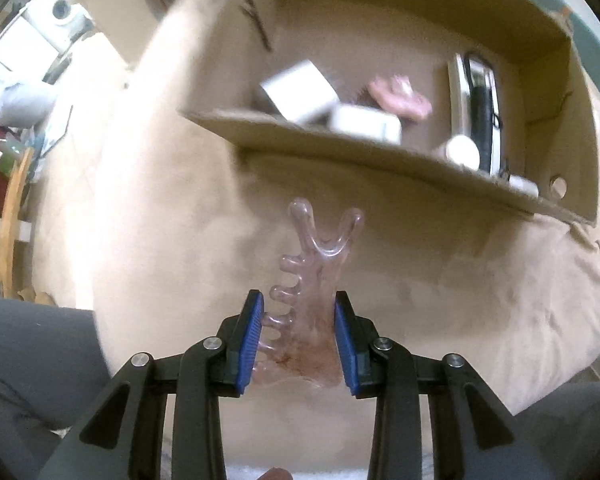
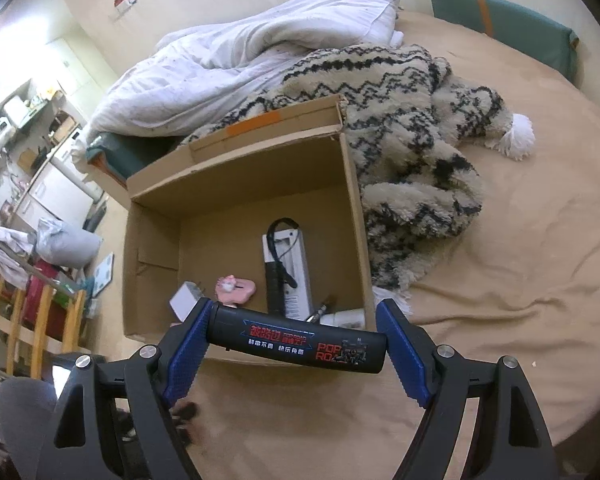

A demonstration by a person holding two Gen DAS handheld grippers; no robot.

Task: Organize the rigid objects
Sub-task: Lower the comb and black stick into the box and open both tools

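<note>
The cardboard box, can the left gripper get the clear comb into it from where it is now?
Probably yes. The left gripper grips the clear comb just short of the cardboard box, whose top is open. Only its low near wall lies between, so it must lift over that.

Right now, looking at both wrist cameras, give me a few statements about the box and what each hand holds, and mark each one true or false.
1. The left gripper holds a clear pink comb. True.
2. The right gripper is empty. False: a black tube with printed lettering lies crosswise between its jaws.
3. The cardboard box is closed. False: it is open, with things inside.
4. The box stands on a tan bed cover. True.
</note>
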